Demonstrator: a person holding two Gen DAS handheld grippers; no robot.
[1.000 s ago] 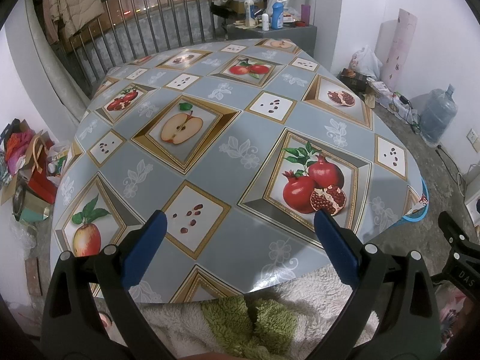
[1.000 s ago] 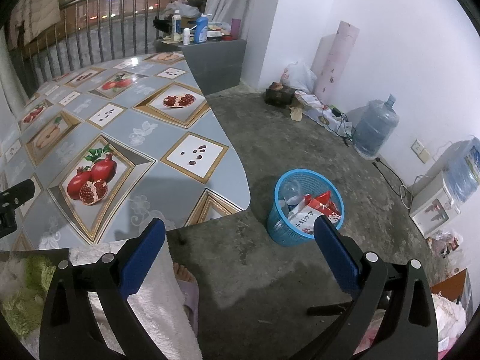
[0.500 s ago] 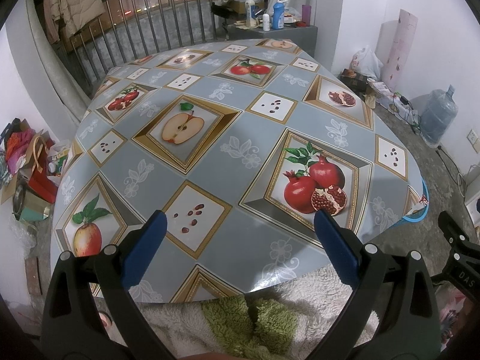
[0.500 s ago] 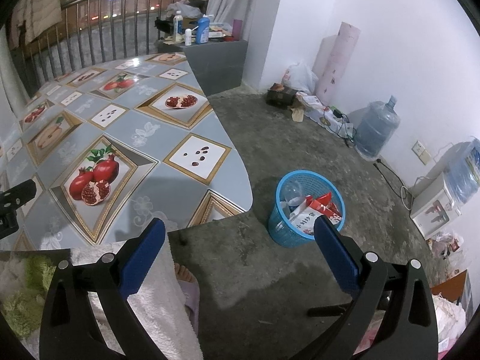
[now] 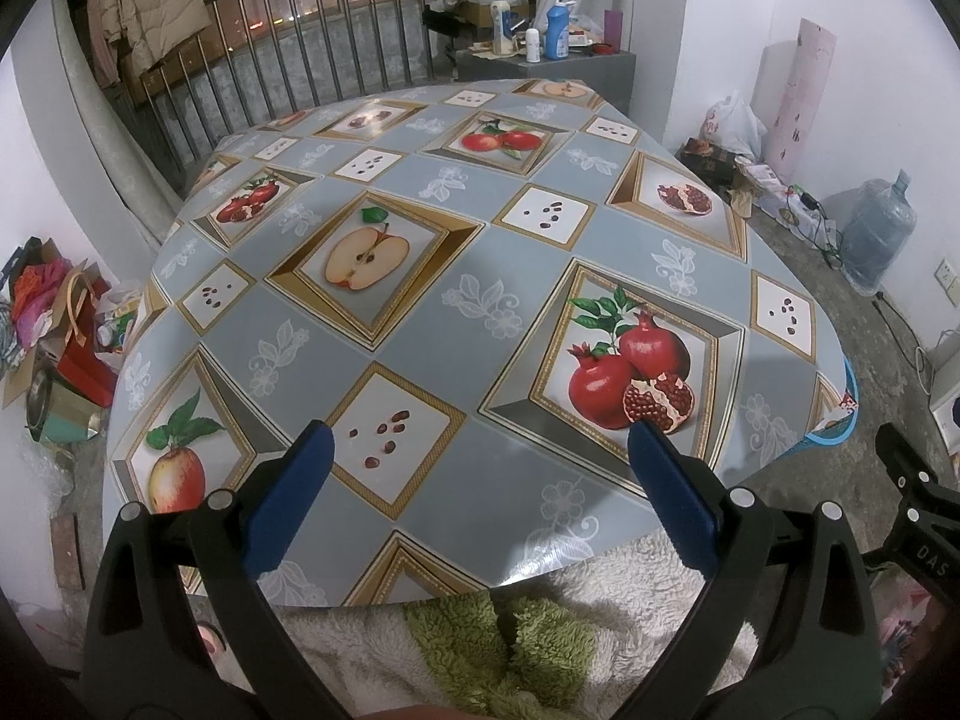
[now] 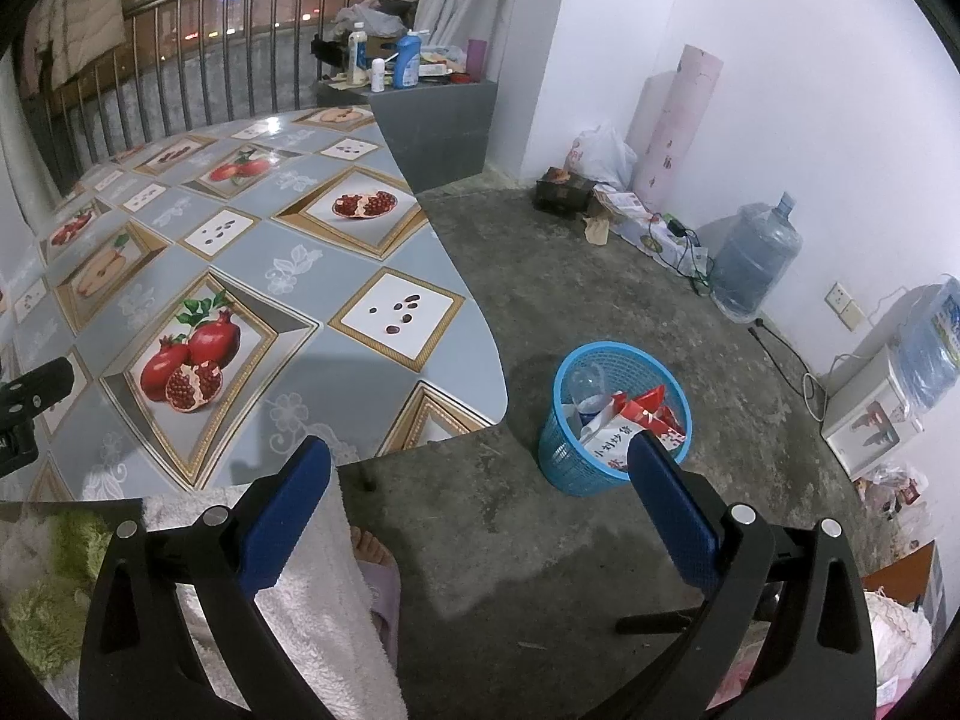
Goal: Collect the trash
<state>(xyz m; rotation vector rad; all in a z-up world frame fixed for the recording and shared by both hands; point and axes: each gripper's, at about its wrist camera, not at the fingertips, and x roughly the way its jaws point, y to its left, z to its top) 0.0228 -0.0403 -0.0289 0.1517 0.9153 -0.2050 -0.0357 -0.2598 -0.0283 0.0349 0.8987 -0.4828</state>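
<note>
Nothing shifts since earlier: both grippers, left (image 5: 477,474) and right (image 6: 477,480), fingers wide, empty beside the basket (image 6: 564,456) of trash (image 6: 624,420).

I count one blue trash basket (image 6: 612,420) at lower right of centre in my right view, with one clear plastic bottle (image 6: 585,387) and two red-and-white wrappers (image 6: 639,420) inside that I can make out. Two big water jugs: one on the floor (image 6: 753,261) at right, one (image 6: 930,339) at the right edge on a dispenser. On the grey cabinet at top, three bottles: white (image 5: 503,21), small white (image 5: 531,43), blue (image 5: 557,30). One round table (image 5: 420,324) fills my left view.
</note>
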